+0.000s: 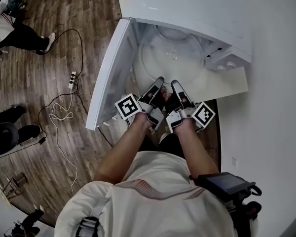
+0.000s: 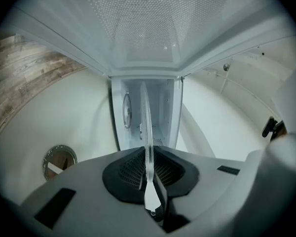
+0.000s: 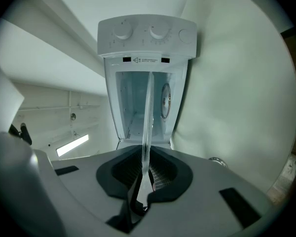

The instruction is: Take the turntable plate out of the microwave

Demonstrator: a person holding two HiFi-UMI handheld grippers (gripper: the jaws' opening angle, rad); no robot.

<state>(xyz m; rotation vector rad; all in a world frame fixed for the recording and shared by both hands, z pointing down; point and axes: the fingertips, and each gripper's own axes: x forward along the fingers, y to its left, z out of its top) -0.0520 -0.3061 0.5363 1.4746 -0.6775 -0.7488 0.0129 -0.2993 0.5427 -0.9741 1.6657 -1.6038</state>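
Below us runs a dark wooden floor [image 1: 39, 78], with black and white cables [image 1: 61, 115] looped across it and a white power strip [image 1: 72, 79] lying among them. A person's legs [image 1: 24, 36] show at the far left edge, well apart from us. On our right stands a plain white wall [image 1: 276, 83]. A white worktop [image 1: 232, 85] carries the white microwave [image 1: 187, 9], and its door [image 1: 111, 73] is swung wide to the left. Knobs [image 3: 122, 31] sit on the control panel beside the opening.

The clear glass turntable plate [image 1: 170, 58] lies level at the mouth of the cavity, its near rim toward us. We cannot tell how much of it is inside. The left tool [image 1: 157, 89] is closed down on that near rim, with the thin glass [image 2: 147, 132] pinched between its dark pads. The right tool [image 1: 177, 90], just beside the left one, is clamped on the same rim in the same way, and the plate's edge [image 3: 147, 117] runs straight out from its jaws toward the cavity. Both tools point level at the microwave, side by side and close together
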